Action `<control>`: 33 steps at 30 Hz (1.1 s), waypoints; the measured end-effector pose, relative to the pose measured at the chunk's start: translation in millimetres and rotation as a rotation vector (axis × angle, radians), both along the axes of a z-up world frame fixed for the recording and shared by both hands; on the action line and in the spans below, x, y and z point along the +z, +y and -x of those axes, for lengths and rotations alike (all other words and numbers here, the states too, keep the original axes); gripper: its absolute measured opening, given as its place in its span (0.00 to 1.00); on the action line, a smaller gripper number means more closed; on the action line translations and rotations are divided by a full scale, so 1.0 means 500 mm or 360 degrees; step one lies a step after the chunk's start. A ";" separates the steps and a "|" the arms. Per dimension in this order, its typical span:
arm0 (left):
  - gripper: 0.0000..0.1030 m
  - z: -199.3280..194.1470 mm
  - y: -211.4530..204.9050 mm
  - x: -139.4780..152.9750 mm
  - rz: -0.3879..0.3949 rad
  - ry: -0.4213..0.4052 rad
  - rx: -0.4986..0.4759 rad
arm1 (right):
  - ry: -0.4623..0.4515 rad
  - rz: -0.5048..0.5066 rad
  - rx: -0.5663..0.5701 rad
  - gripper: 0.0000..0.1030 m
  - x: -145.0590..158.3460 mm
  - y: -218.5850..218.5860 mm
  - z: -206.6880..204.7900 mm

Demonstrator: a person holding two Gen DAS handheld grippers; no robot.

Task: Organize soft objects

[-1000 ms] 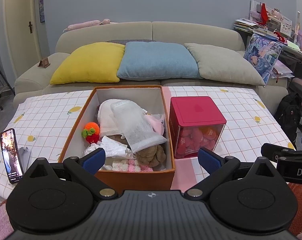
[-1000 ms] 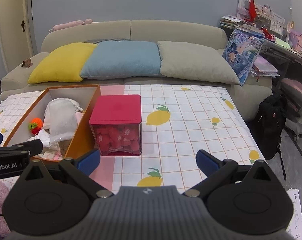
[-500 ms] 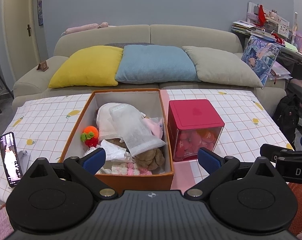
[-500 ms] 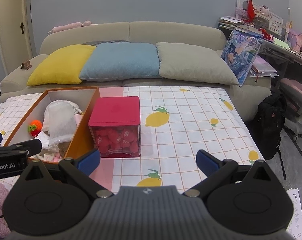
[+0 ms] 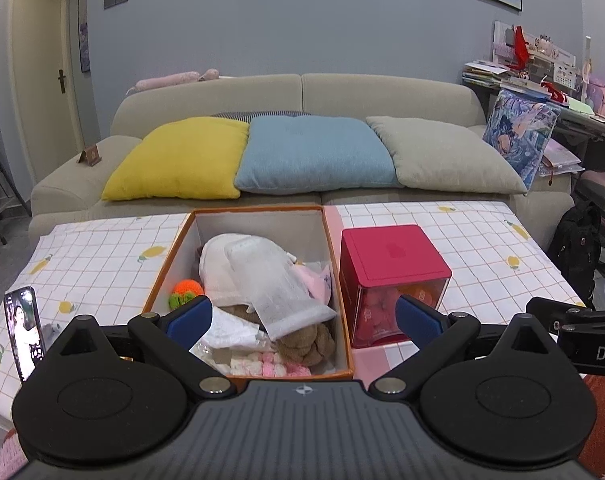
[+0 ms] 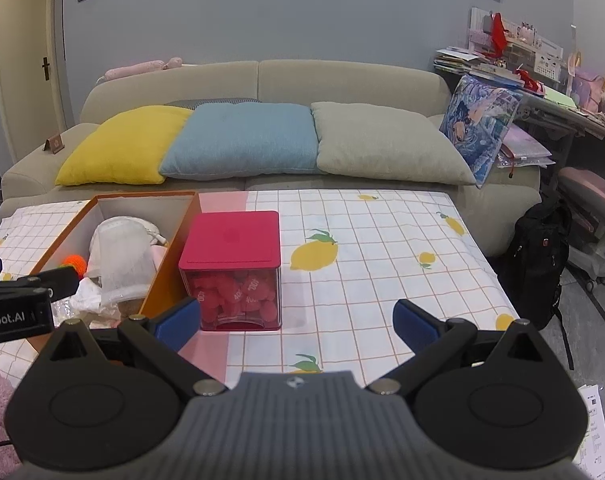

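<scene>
At the far left of the surface (image 5: 102, 248), covered in a lemon-print checked cloth, we see a phone (image 5: 24, 334) propped upright with its screen lit. Next comes the orange cardboard box (image 5: 164, 268), open at the top and filled with soft objects: an orange knitted ball (image 5: 187, 289) near its left wall, a white padded pouch (image 5: 274, 288) lying across the middle over a white fabric bundle (image 5: 216, 268), a brown plush toy (image 5: 306, 342) toward the near right corner, and a pink-and-white fluffy piece (image 5: 270, 364) along the near wall. Our left hand-held gripper (image 5: 304, 316) hangs in front of this box with its blue-tipped fingers spread wide and nothing between them. Just beside the box's right wall stands a red-lidded clear container (image 6: 232, 268) holding pink pieces. Further right, our right hand-held gripper (image 6: 296, 320) hovers above the bare checked cloth, its fingers likewise spread apart and empty. Behind the surface runs a beige sofa (image 6: 342, 80) carrying a yellow cushion (image 6: 122, 144), a blue cushion (image 6: 242, 140) and a grey cushion (image 6: 382, 144).
</scene>
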State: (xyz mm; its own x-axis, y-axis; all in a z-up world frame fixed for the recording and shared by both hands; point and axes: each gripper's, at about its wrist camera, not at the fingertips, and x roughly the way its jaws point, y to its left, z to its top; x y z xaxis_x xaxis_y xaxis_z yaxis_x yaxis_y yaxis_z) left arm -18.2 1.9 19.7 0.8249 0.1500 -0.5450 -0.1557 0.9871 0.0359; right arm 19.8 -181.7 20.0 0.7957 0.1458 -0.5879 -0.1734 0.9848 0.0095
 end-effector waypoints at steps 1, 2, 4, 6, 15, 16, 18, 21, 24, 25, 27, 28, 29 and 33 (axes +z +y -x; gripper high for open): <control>1.00 0.000 0.000 0.001 -0.0002 -0.0006 0.0001 | -0.0001 0.0001 0.0001 0.97 0.000 0.000 0.000; 1.00 0.000 -0.001 0.001 -0.0002 -0.0012 -0.0001 | -0.0001 0.0002 0.0002 0.97 0.000 0.000 0.000; 1.00 0.002 -0.002 0.003 -0.0002 -0.0025 -0.0007 | 0.0000 0.0001 0.0000 0.97 0.000 0.001 0.001; 1.00 0.004 -0.004 0.004 -0.0008 -0.0041 -0.0011 | 0.0000 -0.0001 0.0000 0.97 -0.001 0.000 0.001; 1.00 0.006 -0.005 0.012 -0.0023 -0.0092 -0.0014 | -0.0012 0.0002 0.0004 0.97 0.001 -0.001 0.003; 1.00 0.007 -0.004 0.012 -0.0023 -0.0098 -0.0012 | -0.0013 0.0003 0.0005 0.97 0.002 -0.001 0.002; 1.00 0.007 -0.003 0.013 -0.0022 -0.0107 -0.0011 | -0.0016 0.0003 0.0005 0.97 0.001 -0.001 0.003; 1.00 0.007 -0.003 0.014 -0.0023 -0.0117 -0.0011 | -0.0016 0.0003 0.0005 0.97 0.001 -0.001 0.003; 1.00 0.008 -0.002 0.014 -0.0021 -0.0116 -0.0012 | -0.0014 0.0004 0.0006 0.97 0.002 -0.001 0.004; 1.00 0.008 -0.002 0.014 -0.0021 -0.0115 -0.0011 | -0.0015 0.0004 0.0006 0.97 0.002 -0.001 0.004; 1.00 0.008 -0.001 0.014 -0.0021 -0.0115 -0.0009 | -0.0015 0.0004 0.0006 0.97 0.002 -0.001 0.004; 1.00 0.008 -0.001 0.014 -0.0022 -0.0115 -0.0007 | -0.0015 0.0004 0.0006 0.97 0.002 -0.001 0.004; 1.00 0.008 0.000 0.013 -0.0022 -0.0115 -0.0006 | -0.0015 0.0005 0.0006 0.97 0.001 -0.001 0.004; 1.00 0.008 0.000 0.013 -0.0022 -0.0115 -0.0007 | -0.0014 0.0005 0.0005 0.97 0.002 0.000 0.004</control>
